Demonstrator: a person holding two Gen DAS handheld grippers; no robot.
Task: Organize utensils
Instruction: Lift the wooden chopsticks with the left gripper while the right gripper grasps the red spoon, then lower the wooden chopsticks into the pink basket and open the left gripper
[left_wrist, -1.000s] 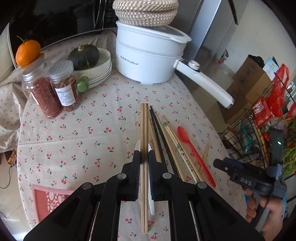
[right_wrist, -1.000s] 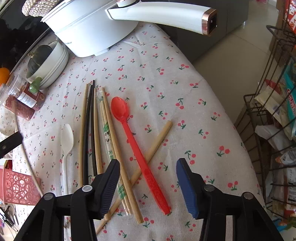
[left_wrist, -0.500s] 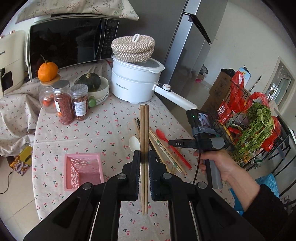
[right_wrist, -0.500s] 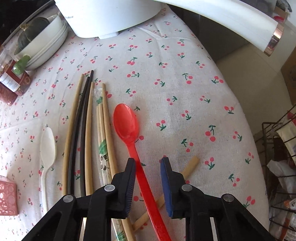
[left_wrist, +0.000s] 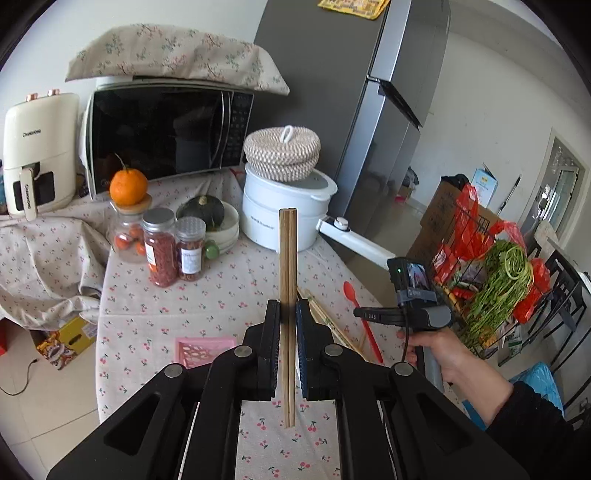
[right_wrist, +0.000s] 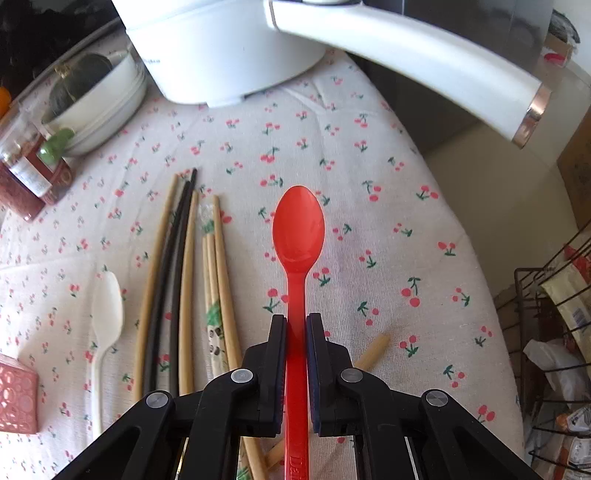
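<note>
So, left gripper (left_wrist: 288, 317) is clamping a pair of wooden chopsticks (left_wrist: 287, 258), lifted well clear of the cloth and pointing up and away, with the tips sticking out past the jaws on both ends. Pink basket (left_wrist: 201, 349) is sitting on the tablecloth (left_wrist: 229, 288) just left of that gripper, mostly hidden behind its frame, so I can't tell which way its opening is facing. For the drop I'd be bringing the pair over the basket mouth, tipping it nearly upright, lowering until the bottom ends are inside, then releasing (letting go high risks them bouncing out or splitting apart).

Moving right: white spoon (right_wrist: 107, 314) and the remaining chopsticks (right_wrist: 184, 280) are lying side by side on the cloth, one stray stick (right_wrist: 373, 352) crossing under the gripper.

Right gripper (right_wrist: 295, 332) is clenching the red spoon (right_wrist: 298, 225) by its handle, bowl pointing forward; whether the bowl is off the cloth or touching it isn't clear from this angle. Grip looks centred. I'd be lifting straight up first, since the white pot's handle (right_wrist: 406, 62) is hanging close overhead and the stray stick could get dragged along, then carrying it left to the basket corner (right_wrist: 16, 397) after the left side clears out.
</note>
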